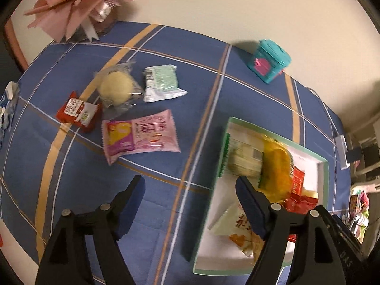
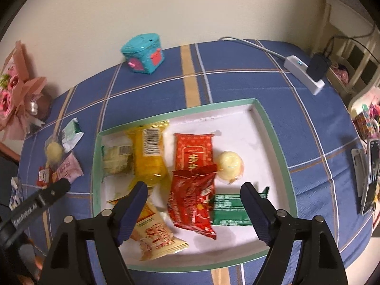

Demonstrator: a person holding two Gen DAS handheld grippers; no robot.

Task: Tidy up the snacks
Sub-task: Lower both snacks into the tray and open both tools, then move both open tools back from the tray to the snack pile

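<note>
A shallow white tray with a mint-green rim lies on a blue plaid tablecloth and already holds a heap of snacks: a yellow packet with a barcode, a pale green-and-white packet beside it, a flat red packet, a crinkled red bag overlapping it, a round pale cake in clear wrap, a dark green packet and a cream packet with red lettering. Four snacks lie loose on the cloth to the left of the tray: a pink packet, a small red packet, a round yellow cake in clear wrap and a mint-green packet, close together and partly touching. The left gripper hangs over the cloth at the tray's left rim, jaws spread with nothing between them. The right gripper hovers above the tray, jaws likewise apart and empty, the crinkled red bag lying below the gap. Farther back stand a teal box with pink hearts near the wall, a pink bouquet at the left corner, and a white power strip with a black plug at the right.
</note>
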